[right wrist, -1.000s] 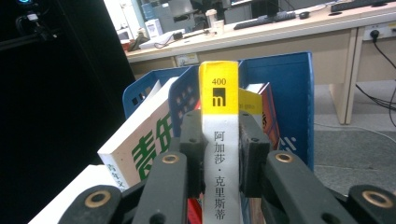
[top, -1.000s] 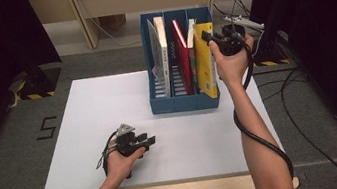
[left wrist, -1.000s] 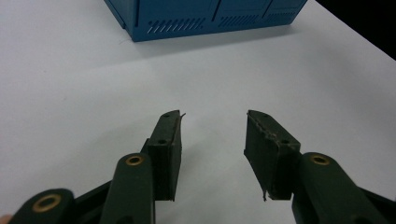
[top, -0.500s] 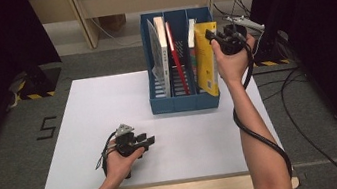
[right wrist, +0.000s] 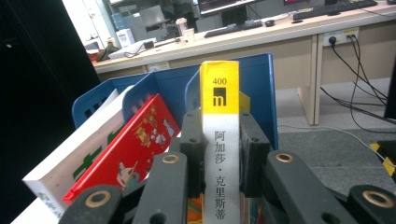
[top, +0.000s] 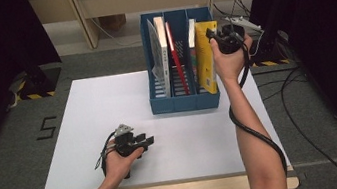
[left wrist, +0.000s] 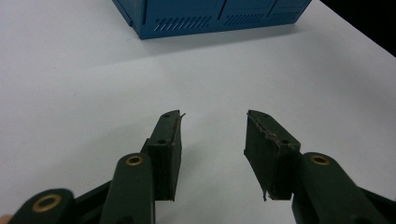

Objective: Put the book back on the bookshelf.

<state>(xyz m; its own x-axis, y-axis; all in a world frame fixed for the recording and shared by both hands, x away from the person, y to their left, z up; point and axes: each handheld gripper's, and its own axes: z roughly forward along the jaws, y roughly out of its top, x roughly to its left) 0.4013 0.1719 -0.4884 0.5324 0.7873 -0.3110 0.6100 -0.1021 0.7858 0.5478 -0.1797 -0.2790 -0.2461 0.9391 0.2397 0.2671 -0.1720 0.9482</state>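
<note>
Yellow book: glossy paper spine. File rack: smooth blue plastic. Table: matt white. Fingers: matt black.

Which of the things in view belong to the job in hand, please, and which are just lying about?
In the job:
- yellow book, clamped in the right hand-held gripper
- blue file rack

Lying about:
- red book
- white book
- left hand-held gripper, open over the table

Yellow-white book; red book; blue rack; tabletop seemingly white.
</note>
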